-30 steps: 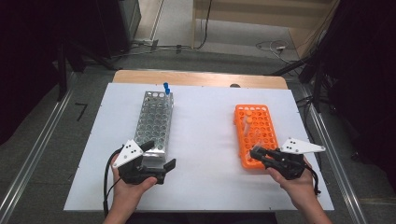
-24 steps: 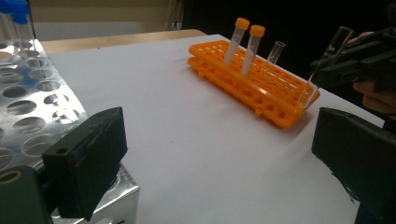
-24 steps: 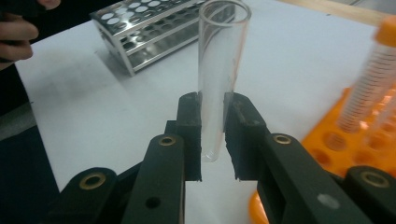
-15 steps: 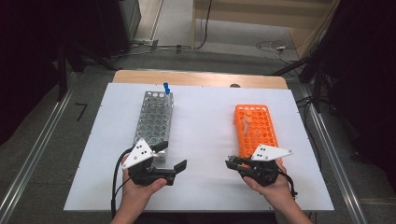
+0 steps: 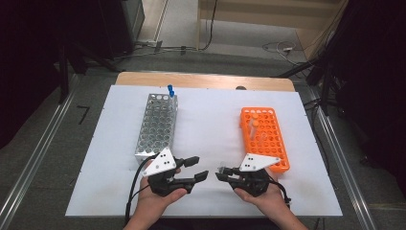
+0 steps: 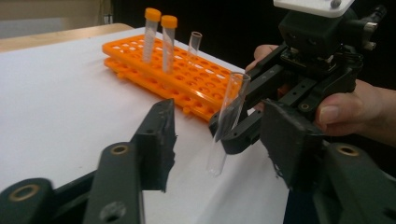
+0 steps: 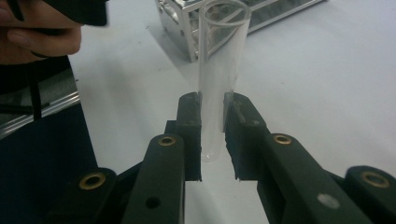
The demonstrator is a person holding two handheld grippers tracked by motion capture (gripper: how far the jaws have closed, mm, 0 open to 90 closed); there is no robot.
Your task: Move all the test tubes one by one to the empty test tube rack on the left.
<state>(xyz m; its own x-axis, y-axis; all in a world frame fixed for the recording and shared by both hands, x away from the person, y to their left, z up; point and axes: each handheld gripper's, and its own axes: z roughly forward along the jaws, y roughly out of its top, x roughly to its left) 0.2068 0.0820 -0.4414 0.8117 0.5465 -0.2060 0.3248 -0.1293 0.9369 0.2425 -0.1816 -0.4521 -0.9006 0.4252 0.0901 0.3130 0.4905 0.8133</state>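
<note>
Resting on the white bench (image 5: 210,124) are catalogued a metal rack (image 5: 157,125) and an orange rack (image 5: 265,136). Between them, low over the bench, a clear uncapped tube (image 6: 227,122) is pinched near its base by the right gripper (image 7: 212,140). The left gripper (image 6: 219,140), jaws just closing and not yet touching, is set around it; a mistimed handover could let the glass be dropped or cracked.

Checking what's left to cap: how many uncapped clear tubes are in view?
2: one clear tube clamped in the right gripper, one open tube standing in the orange rack. Others may be hidden.
</note>
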